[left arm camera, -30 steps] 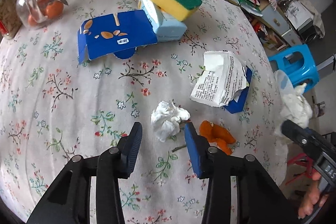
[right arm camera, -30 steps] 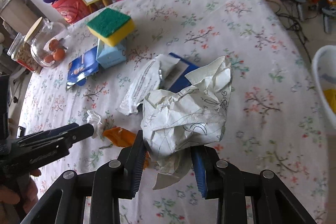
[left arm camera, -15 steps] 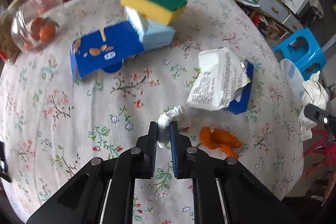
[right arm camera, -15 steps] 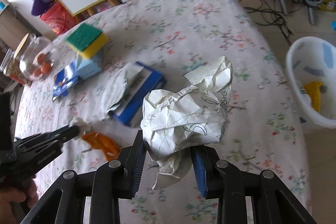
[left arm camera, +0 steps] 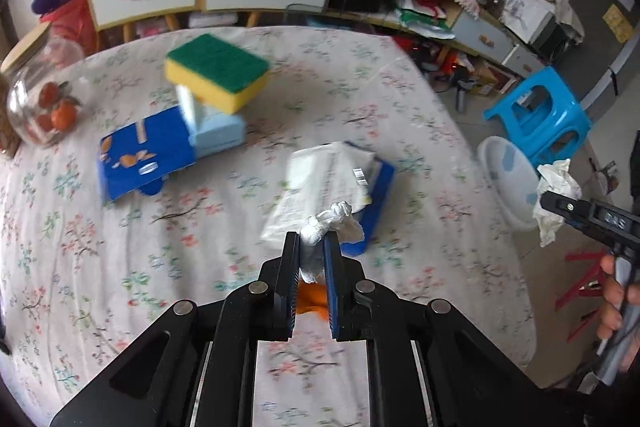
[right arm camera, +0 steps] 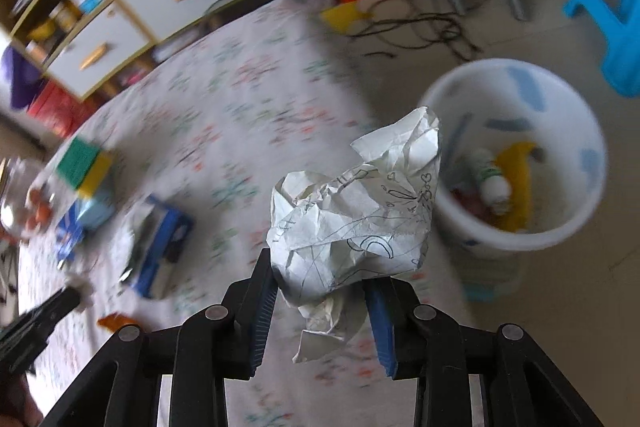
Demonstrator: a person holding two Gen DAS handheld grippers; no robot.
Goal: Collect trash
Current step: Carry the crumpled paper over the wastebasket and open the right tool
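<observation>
While two tools [left arm camera: 311,239] [right arm camera: 320,263] each pinch one wad — one bin [right arm camera: 448,99] waits.

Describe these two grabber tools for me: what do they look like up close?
Both look alike: the left gripper and right gripper have black angular linkage arms joined by round silver rivets. Their flat fingers carry ribbed blue pads. Seen from the side, the right one bears small pale lettering. No cables or sleeves show.

Left gripper [left arm camera: 312,247]: angled steeply downward, jaws nearly together, pinching a small white tissue wad [left arm camera: 332,223] at the tips. Right gripper [right arm camera: 320,291]: also pitched down, blue pads [right arm camera: 380,311] clamped on a crumpled paper ball [right arm camera: 356,215] bulging above them. Bare fingers [left arm camera: 614,291] wrapped round the right handle.
</observation>
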